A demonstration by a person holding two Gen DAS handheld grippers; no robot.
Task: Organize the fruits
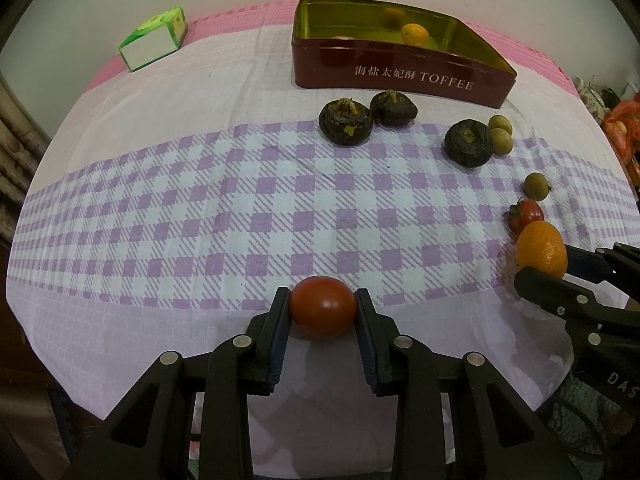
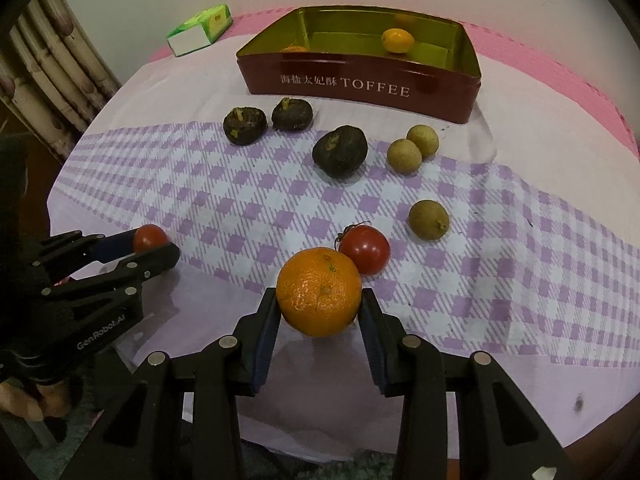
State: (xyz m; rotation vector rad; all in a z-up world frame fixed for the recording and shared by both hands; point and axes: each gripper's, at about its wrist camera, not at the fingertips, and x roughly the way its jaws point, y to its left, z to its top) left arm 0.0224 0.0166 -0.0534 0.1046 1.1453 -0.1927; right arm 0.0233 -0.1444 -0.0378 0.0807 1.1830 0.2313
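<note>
Left gripper (image 1: 322,307): clamped on a red tomato (image 1: 322,306), at 6 o'clock, low over the cloth (image 1: 200,208).
Right gripper (image 2: 319,312): pads pressed on an orange (image 2: 319,291), at 6 o'clock.
Loose tomato (image 2: 365,249): just behind the orange, at 1 o'clock.
Longans (image 2: 428,219): one at 2 o'clock, two farther back, touching.
Dark fruits (image 2: 340,151): three, mid-cloth, 11 to 12 o'clock.
Tin (image 2: 360,84): far, 12 o'clock, holds small orange fruits (image 2: 397,40).
Green box (image 2: 200,30): far, 11 o'clock.

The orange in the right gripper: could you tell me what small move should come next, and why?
Probably lift it. The right gripper is shut on the orange, low over the tablecloth; the toffee tin lies farther back, already holding fruit.
</note>
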